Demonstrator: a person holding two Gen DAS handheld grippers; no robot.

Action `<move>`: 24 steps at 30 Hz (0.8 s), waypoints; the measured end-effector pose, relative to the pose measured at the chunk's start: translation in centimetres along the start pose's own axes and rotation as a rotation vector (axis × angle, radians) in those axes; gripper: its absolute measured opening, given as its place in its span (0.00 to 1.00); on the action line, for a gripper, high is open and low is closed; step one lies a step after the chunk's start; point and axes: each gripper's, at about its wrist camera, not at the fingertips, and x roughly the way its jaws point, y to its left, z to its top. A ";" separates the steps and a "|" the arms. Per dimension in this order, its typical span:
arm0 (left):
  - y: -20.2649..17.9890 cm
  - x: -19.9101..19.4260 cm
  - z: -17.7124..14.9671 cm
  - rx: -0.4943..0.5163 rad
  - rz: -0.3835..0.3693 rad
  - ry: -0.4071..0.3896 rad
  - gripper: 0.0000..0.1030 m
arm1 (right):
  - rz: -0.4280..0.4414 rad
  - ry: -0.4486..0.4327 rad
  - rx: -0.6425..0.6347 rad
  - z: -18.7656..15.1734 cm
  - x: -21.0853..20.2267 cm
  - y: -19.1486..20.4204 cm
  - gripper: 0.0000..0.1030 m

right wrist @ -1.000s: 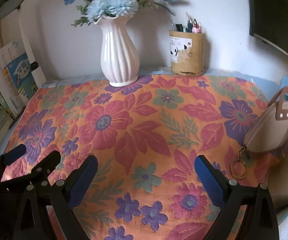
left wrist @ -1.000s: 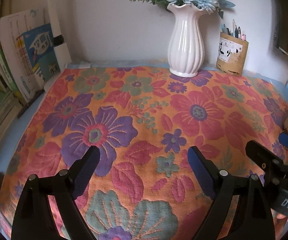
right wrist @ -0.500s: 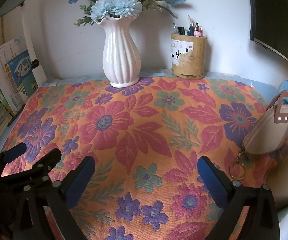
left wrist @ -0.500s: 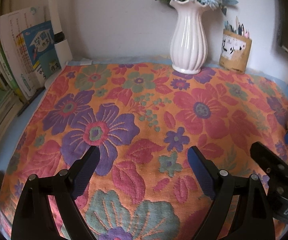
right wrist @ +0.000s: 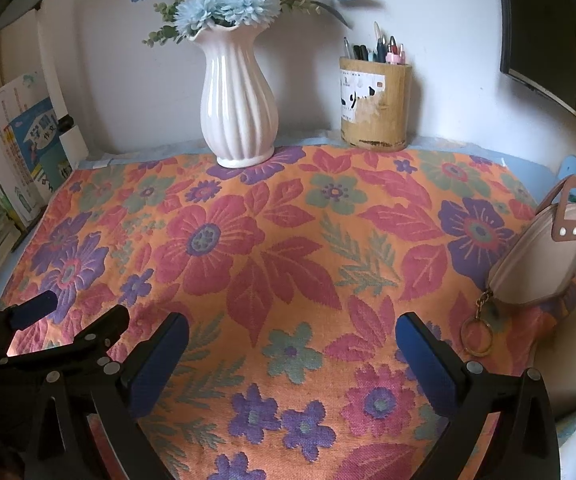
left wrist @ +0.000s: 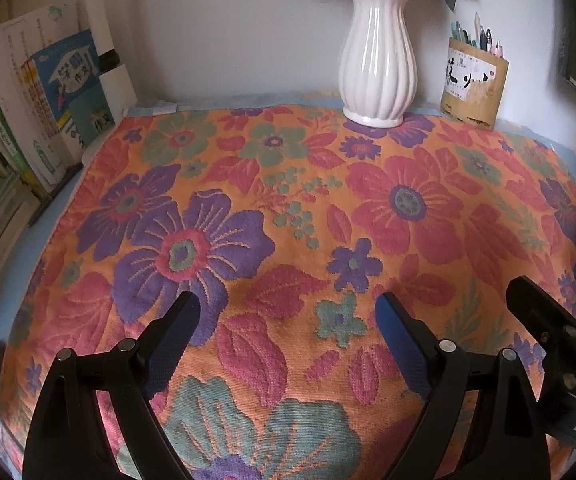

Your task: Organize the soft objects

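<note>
An orange cloth with red, purple and green flowers [left wrist: 288, 208] [right wrist: 288, 248] lies spread flat over the desk. My left gripper [left wrist: 288, 320] hovers open above the cloth's near part, nothing between its blue pads. My right gripper [right wrist: 292, 340] stands wide open beside it, also empty, over the near middle of the cloth. Each gripper shows in the other's view: the right gripper [left wrist: 560, 300] at the right edge, the left gripper [right wrist: 75, 312] at the lower left. A beige pouch with a brown strap and a key ring [right wrist: 536, 264] rests on the cloth's right edge.
A white ribbed vase with blue flowers [left wrist: 376, 64] [right wrist: 239, 100] stands on the cloth's far edge by the wall. A bamboo pen holder [left wrist: 474, 84] [right wrist: 376, 104] sits right of it. Books [left wrist: 35, 112] [right wrist: 11, 152] stand along the left side. A dark screen [right wrist: 544, 24] is upper right.
The left wrist view has tipped slightly downward, so the vase sits higher in frame. The right gripper's fingers have spread a little wider. The cloth and pouch lie unmoved.
</note>
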 end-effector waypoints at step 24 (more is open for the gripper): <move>1.8 1.6 0.3 -0.094 -0.035 0.075 1.00 | -0.009 0.167 -0.002 -0.1 3.3 -0.2 1.00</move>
